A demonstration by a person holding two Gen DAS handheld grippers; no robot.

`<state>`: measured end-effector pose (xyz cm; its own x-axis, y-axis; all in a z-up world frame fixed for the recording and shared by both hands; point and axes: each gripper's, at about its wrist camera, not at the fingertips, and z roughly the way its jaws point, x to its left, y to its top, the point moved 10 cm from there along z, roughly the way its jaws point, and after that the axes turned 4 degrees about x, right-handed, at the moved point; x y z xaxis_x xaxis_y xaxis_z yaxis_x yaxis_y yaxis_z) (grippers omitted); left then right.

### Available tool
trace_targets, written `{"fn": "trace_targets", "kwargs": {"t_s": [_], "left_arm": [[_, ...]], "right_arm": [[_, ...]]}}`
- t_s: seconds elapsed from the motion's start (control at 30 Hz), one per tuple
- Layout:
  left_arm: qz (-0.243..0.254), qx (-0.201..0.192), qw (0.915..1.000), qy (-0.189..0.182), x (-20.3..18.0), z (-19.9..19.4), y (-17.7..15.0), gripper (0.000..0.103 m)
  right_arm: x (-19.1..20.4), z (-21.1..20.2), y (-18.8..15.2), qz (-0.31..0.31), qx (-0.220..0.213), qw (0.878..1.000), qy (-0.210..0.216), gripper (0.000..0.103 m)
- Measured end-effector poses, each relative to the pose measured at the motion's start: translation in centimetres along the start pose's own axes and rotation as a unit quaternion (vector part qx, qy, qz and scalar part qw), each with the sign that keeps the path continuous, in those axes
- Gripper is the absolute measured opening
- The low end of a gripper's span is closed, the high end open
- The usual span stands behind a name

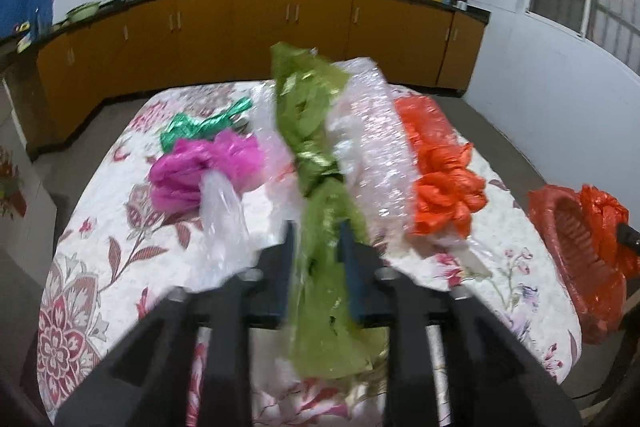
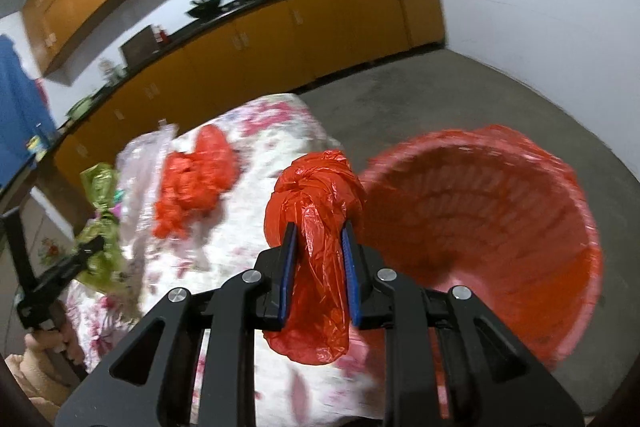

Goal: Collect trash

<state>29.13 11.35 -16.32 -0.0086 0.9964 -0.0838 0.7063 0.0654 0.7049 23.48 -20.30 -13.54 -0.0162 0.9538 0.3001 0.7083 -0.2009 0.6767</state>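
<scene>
Black fingers [image 2: 290,259], blue pads, silver screws

No readable text or labels.

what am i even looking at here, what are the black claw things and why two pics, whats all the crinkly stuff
These are two hand-held grippers, one in each of a person's hands, each with a wide-angle camera looking along its two fingers. So each picture is taken from one gripper.

The left camera shows the left gripper with a crumpled olive-green plastic bag between its blue pads; whether the pads press on it is hard to tell. Beyond it, on the table with the floral cloth, lie a magenta plastic bag, a shiny green foil wrapper, a clear bubble-wrap sheet and a crumpled orange-red plastic bag.

The right camera shows the right gripper clamped on a knotted red plastic bag, beside the red-lined waste basket off the table's edge. The job is collecting this trash.
</scene>
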Motion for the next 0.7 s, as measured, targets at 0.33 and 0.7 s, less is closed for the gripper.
{"fn": "trace_targets", "kwargs": {"t_s": [0.33, 0.7], "left_arm": [[-0.014, -0.02, 0.9994, 0.024, 2.3, -2.1, -0.3, 0.059], [-0.019, -0.007, 0.9991, 0.038, 3.2, -2.2, -1.3, 0.058]], "right_arm": [[8.1, 6.5, -2.0, -0.055, 0.06, 0.995, 0.056, 0.022], [8.2, 8.8, -3.3, -0.068, 0.083, 0.994, 0.034, 0.022]]}}
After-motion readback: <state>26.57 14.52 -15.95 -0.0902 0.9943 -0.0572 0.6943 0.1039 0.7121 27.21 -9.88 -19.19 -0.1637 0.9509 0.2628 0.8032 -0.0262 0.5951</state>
